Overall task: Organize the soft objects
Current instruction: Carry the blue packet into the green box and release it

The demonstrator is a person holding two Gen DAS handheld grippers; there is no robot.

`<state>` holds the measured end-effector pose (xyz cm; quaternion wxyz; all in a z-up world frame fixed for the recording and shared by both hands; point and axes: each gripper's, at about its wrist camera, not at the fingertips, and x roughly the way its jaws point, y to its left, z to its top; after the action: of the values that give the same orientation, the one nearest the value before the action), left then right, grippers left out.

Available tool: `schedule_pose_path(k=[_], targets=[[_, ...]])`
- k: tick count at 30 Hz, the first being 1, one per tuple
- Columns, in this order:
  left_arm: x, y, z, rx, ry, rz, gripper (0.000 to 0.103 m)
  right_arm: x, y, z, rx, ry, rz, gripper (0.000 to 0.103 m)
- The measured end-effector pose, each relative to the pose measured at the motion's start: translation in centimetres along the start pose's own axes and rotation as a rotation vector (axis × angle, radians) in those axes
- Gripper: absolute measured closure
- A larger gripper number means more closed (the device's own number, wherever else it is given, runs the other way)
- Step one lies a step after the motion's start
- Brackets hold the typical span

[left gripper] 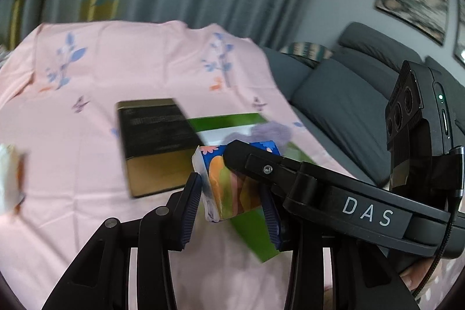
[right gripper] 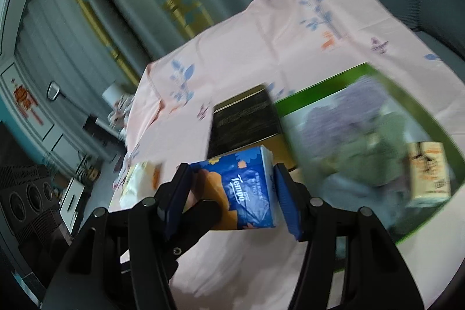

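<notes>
A blue Tempo tissue pack [left gripper: 232, 185] with orange flowers hangs above the pink cloth. My left gripper [left gripper: 231, 193] is shut on it, a pad pressing each side. My right gripper [right gripper: 232, 193] is shut on the same pack [right gripper: 244, 191], gripping its two ends. In the left wrist view a black finger [left gripper: 261, 164] of the right gripper crosses the top of the pack. In the right wrist view a left gripper finger [right gripper: 200, 211] reaches in from below. A green-rimmed box [right gripper: 319, 89] to the right holds lilac and green cloths [right gripper: 348, 118] and an orange tissue pack [right gripper: 427, 173].
A black box [left gripper: 157, 135] lies on the pink flowered cloth [left gripper: 116, 63] beside the green box [left gripper: 226, 121]. A white and orange pack [right gripper: 139, 179] sits at the cloth's left edge. A grey sofa [left gripper: 334, 95] stands to the right, curtains behind, a speaker [right gripper: 26, 193] on the floor.
</notes>
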<state>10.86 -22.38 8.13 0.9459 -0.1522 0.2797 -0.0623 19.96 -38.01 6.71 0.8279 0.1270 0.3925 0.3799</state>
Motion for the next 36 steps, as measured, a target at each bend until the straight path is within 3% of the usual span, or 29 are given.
schedule_pose_path(k=[7, 16, 27, 36], targets=[[3.4, -3.7, 1.1, 0.055, 0.045, -0.081, 0.062, -2.4, -3.8, 0.6, 0.088, -0.067, -0.079, 0.047], [7.6, -6.4, 1.3, 0.098, 0.117, -0.125, 0.062, -3.1, -8.6, 0.9, 0.181, -0.08, -0.139, 0.048], [11.8, -7.0, 0.9, 0.095, 0.209, -0.118, 0.062, -1.4, -12.8, 1.0, 0.29, -0.022, -0.166, 0.054], [13.8, -6.1, 0.6, 0.042, 0.266, -0.126, 0.062, 0.3, -13.9, 1.2, 0.317, 0.013, -0.195, 0.056]])
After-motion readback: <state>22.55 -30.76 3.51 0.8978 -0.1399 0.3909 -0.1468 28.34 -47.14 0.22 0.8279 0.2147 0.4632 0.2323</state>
